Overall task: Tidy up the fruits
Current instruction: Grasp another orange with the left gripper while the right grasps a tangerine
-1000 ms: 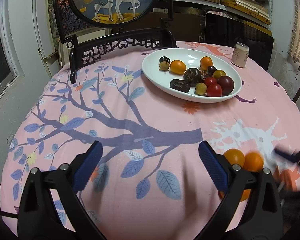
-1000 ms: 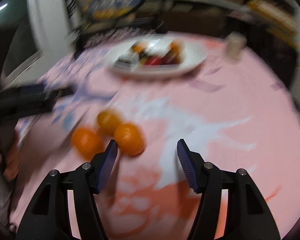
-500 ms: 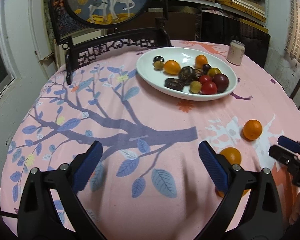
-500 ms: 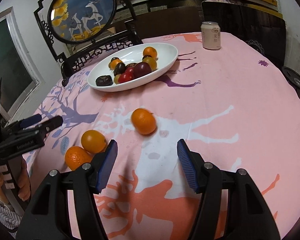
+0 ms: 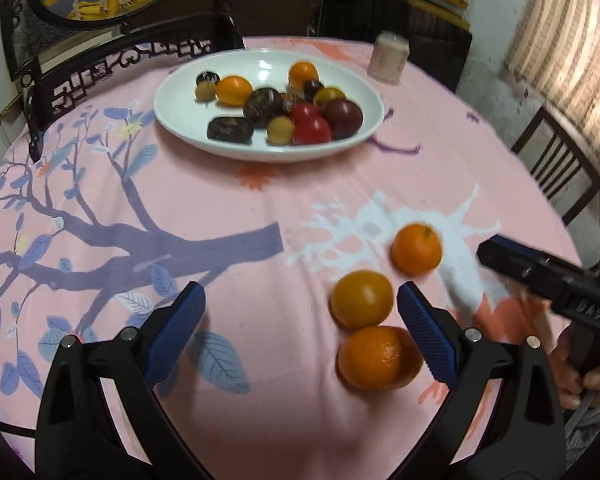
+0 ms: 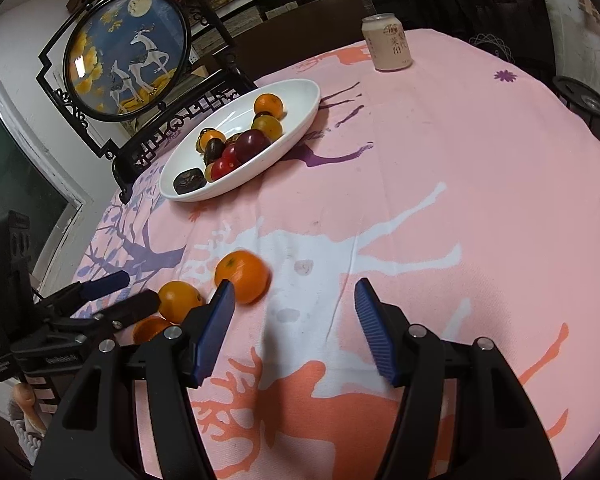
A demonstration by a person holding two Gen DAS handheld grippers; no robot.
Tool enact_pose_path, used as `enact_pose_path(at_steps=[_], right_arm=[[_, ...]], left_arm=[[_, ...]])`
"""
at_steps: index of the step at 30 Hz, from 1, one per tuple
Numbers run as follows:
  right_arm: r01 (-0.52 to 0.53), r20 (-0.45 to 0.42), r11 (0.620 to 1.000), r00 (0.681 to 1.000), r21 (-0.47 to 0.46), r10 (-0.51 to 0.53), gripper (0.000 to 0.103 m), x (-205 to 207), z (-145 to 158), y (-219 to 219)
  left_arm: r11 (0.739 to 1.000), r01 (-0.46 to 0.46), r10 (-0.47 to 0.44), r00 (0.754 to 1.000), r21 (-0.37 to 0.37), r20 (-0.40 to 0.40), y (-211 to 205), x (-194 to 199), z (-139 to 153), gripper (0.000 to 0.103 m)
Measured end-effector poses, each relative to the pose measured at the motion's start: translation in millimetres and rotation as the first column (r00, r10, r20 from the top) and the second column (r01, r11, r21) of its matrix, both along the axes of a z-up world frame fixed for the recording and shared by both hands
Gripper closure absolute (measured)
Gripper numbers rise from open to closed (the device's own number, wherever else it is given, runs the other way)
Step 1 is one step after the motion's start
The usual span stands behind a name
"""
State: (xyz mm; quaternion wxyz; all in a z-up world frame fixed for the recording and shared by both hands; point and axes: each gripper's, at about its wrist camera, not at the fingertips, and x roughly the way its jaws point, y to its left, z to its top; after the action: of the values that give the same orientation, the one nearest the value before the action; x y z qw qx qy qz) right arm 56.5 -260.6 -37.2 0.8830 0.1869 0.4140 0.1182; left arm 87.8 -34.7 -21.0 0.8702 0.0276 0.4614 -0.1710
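Scene: a round bench (image 5: 228, 264) under a pink printed cloth; a white oval dish (image 5: 180, 114) in the upper centre of the left wrist view holds mixed small fruit.
Loose fruit: three oranges lie on the cloth at lower right of the left wrist view. The far orange (image 5: 416, 249) sits apart; the middle orange (image 5: 362, 299) and near orange (image 5: 374, 357) look to be touching or just beside each other.
Left gripper (image 5: 300, 322): jaws wide apart, holding nothing. The middle and near oranges lie just inside its right-hand finger.
Right gripper (image 6: 294, 326): jaws wide apart, empty. The far orange (image 6: 242, 277) sits at the tip of its left-hand finger, outside the gap.
Other things: a drink can (image 6: 388, 42) stands at upper right of the right wrist view, beyond the dish; a carved frame with a deer picture (image 6: 126, 50) stands at upper left.
Step in hand: probably lining a gripper up on one loose orange, to carry it to the dish.
Doing it well: centre one orange between the fingers before closing; the round fruit will likely roll if nudged by one finger only.
Risk: the two neighbouring oranges may be pinched together, so take the separate one first or approach from the open side.
Placement: lower it into a bare part of the dish, at upper left of the dish in the left wrist view.
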Motion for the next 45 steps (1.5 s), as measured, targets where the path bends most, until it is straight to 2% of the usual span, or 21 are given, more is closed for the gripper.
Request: enact_pose_path(at_steps=[4,6,7,8,9,11,13,16,20,23,26,30,33,36,38,40,43,45], right_arm=[[0.003,0.005,1.0,1.0,0.004,-0.003,0.041,-1.0,0.8,-1.3],[0.006,0.005,1.0,1.0,0.008,-0.006,0.041,-0.6,0.9,-2.5],[0.007,0.005,1.0,1.0,0.01,-0.007,0.041,-0.7,0.9,-2.9],[0.006,0.005,1.0,1.0,0.012,-0.006,0.041,-0.8,0.9,-2.7],[0.003,0.007,1.0,1.0,0.014,-0.003,0.041,-1.2,1.4,-2.4],[0.0,0.013,1.0,1.0,0.014,0.0,0.041,-1.9,2.3,-2.0],[-0.001,0.016,1.0,1.0,0.015,0.001,0.041,-2.4,2.8,-1.9],[-0.002,0.016,1.0,1.0,0.016,0.002,0.041,-2.5,3.1,-1.7],[-0.003,0.023,1.0,1.0,0.016,0.003,0.041,-3.0,3.8,-1.2],[-0.004,0.018,1.0,1.0,0.018,0.004,0.041,-2.5,3.3,-1.0],[-0.003,0.017,1.0,1.0,0.019,0.003,0.041,-2.5,3.4,-1.2],[-0.007,0.018,1.0,1.0,0.021,0.007,0.041,-2.8,3.8,-0.8],[-0.014,0.014,1.0,1.0,0.026,0.014,0.041,-2.0,2.9,0.7],[-0.025,0.009,0.999,1.0,0.028,0.025,0.041,-1.4,1.9,3.0],[-0.028,0.01,0.999,1.0,0.031,0.027,0.041,-0.8,1.9,3.8],[-0.034,0.012,0.999,0.999,0.042,0.034,0.041,-0.6,1.9,4.0],[-0.059,-0.002,0.996,0.998,0.071,0.06,0.041,2.6,0.3,7.1],[-0.068,-0.01,0.994,0.998,0.091,0.069,0.041,6.0,0.9,10.7]], left_arm=[[0.999,-0.032,0.031,0.999,-0.006,-0.033,9.8,9.2,-3.9,0.002],[0.99,-0.129,0.128,0.991,0.054,0.029,25.8,11.6,3.6,0.002],[0.964,-0.233,0.223,0.971,0.13,0.088,38.5,14.4,5.8,0.002],[0.942,-0.3,0.286,0.952,0.152,0.11,50.5,16.8,6.4,0.003],[0.939,-0.318,0.307,0.947,0.129,0.098,59.2,17.9,7.1,0.003],[0.951,-0.31,0.31,0.949,-0.007,0.053,75.1,15.4,12.7,0.003],[0.959,-0.279,0.283,0.957,-0.057,0.072,72.3,8.1,19.5,0.003],[0.977,-0.214,0.214,0.969,-0.012,0.123,48.9,3.4,20.1,0.003],[0.99,-0.137,0.131,0.981,0.036,0.143,19.0,5.1,14.1,0.005],[0.993,-0.093,0.082,0.985,0.068,0.154,2.8,8.3,10.4,0.016],[0.997,-0.057,0.051,0.994,0.054,0.1,-3.3,14.2,3.3,0.034],[1.0,-0.01,0.009,0.998,0.025,0.068,-6.0,12.5,-1.0,0.044],[1.0,0.017,-0.016,0.999,-0.006,0.033,-7.3,12.9,-5.9,0.045],[1.0,0.019,-0.019,1.0,-0.024,0.02,-9.6,17.0,-11.0,0.046],[0.998,0.021,-0.021,1.0,-0.061,-0.006,-8.3,22.2,-13.9,0.051],[0.995,0.034,-0.037,0.999,-0.096,-0.027,-7.3,22.9,-14.4,0.068],[0.999,-0.001,0.002,1.0,-0.044,0.021,-3.8,16.5,-7.7,0.068],[0.997,-0.049,0.051,0.998,-0.052,0.044,9.7,14.1,0.2,0.068]])
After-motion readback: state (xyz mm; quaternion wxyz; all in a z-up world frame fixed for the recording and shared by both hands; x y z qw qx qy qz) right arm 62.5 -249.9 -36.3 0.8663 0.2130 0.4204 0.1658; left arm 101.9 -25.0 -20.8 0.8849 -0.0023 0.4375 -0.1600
